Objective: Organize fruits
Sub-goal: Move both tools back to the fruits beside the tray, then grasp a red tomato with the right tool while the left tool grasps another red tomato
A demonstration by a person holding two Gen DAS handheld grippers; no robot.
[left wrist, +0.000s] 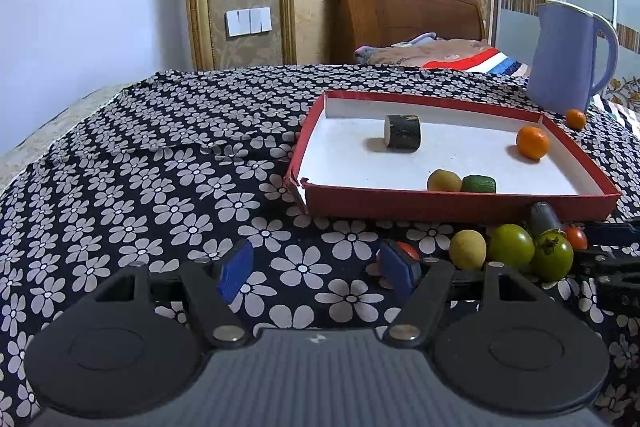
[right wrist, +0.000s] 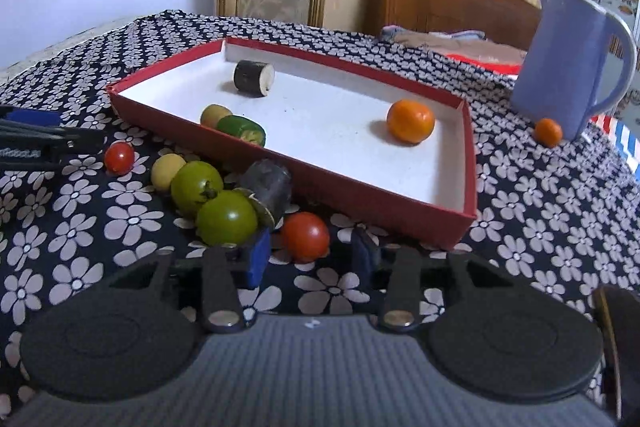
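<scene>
A red box with a white floor (left wrist: 452, 203) (right wrist: 440, 223) holds a dark log piece (left wrist: 403, 132) (right wrist: 253, 77), an orange (left wrist: 532, 142) (right wrist: 410, 121), a yellow fruit (left wrist: 444, 181) (right wrist: 216, 115) and a green chunk (left wrist: 478, 183) (right wrist: 241, 130). In front of the box lie two green tomatoes (right wrist: 197, 187) (right wrist: 226, 217), a yellow fruit (right wrist: 168, 171), a grey cylinder (right wrist: 269, 187) and two red tomatoes (right wrist: 305, 236) (right wrist: 119, 157). My right gripper (right wrist: 310, 257) is open, with the near red tomato just ahead between its fingers. My left gripper (left wrist: 318, 269) is open and empty.
A blue-purple jug (left wrist: 570, 57) (right wrist: 572, 67) stands at the far right with a small orange (left wrist: 576, 119) (right wrist: 549, 132) beside it. A flowered black cloth (left wrist: 160, 187) covers the table. A wooden headboard and bedding lie behind.
</scene>
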